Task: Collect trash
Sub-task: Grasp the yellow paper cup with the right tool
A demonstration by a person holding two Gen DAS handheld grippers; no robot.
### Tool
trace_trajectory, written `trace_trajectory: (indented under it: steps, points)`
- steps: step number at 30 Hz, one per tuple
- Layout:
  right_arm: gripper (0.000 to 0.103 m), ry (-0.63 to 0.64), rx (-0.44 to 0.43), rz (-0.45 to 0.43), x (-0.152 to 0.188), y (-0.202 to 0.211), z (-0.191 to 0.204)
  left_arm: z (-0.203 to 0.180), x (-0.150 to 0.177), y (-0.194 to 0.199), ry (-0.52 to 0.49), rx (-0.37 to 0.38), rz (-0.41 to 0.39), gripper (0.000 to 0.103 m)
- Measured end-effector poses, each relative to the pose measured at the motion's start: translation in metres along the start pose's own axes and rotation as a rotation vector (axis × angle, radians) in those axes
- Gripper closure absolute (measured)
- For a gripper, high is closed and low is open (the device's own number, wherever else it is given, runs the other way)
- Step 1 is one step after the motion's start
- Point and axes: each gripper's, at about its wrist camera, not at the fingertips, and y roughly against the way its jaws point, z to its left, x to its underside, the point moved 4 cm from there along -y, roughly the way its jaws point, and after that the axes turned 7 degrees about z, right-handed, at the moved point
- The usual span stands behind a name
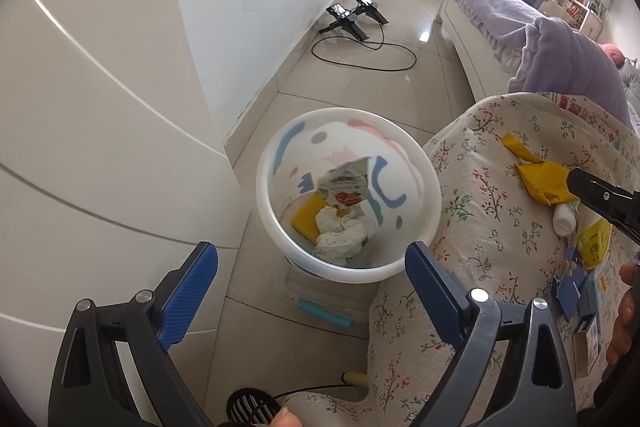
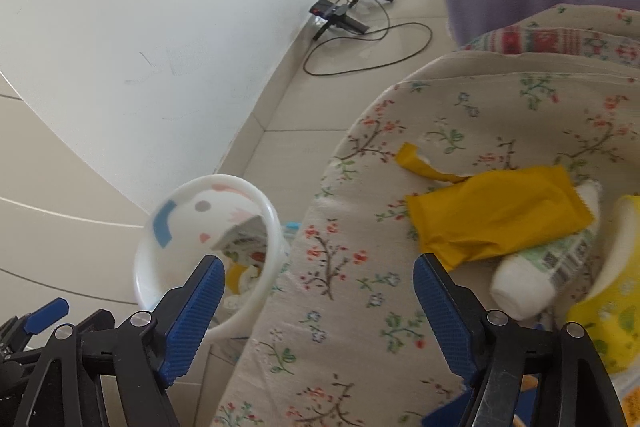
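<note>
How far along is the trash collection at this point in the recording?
Partly done. The white bin already holds crumpled paper, a printed wrapper and something yellow. Nothing is in hand: the left gripper and right gripper are open and empty. Left on the floral cloth: a yellow wrapper, a torn yellow strip and a white bottle.

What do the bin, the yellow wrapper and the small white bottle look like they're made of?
Bin: probably plastic, smooth, translucent white; the printed design shows through its wall.
Yellow wrapper: thin creased film or coated paper, matte, with a jagged torn end.
White bottle: likely matte plastic with a printed paper-like label.
</note>
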Motion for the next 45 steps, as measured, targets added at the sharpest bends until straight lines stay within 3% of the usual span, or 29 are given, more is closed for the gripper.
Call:
trace_trajectory:
  steps: [16, 23, 31, 42, 44, 45]
  points:
    - [0.013, -0.113, 0.168, 0.005, 0.014, 0.051, -0.088, -0.033, 0.002, 0.005, -0.053, 0.045, 0.010, 0.007]
    - [0.001, -0.261, 0.175, -0.009, 0.014, 0.067, -0.142, -0.044, 0.001, 0.003, -0.069, 0.050, 0.018, 0.007]
    - [0.001, -0.402, 0.145, 0.017, 0.015, 0.058, -0.180, -0.062, 0.001, 0.001, -0.102, 0.048, 0.021, 0.007]
    - [0.001, -0.472, 0.146, 0.076, 0.016, 0.027, -0.191, -0.080, 0.001, -0.005, -0.121, 0.059, 0.040, 0.007]
    - [0.014, -0.477, 0.148, 0.083, 0.016, 0.023, -0.193, -0.087, 0.002, -0.007, -0.129, 0.071, 0.054, 0.007]
    - [0.026, -0.477, 0.134, 0.082, 0.016, 0.023, -0.193, -0.092, 0.003, -0.008, -0.135, 0.082, 0.063, 0.007]
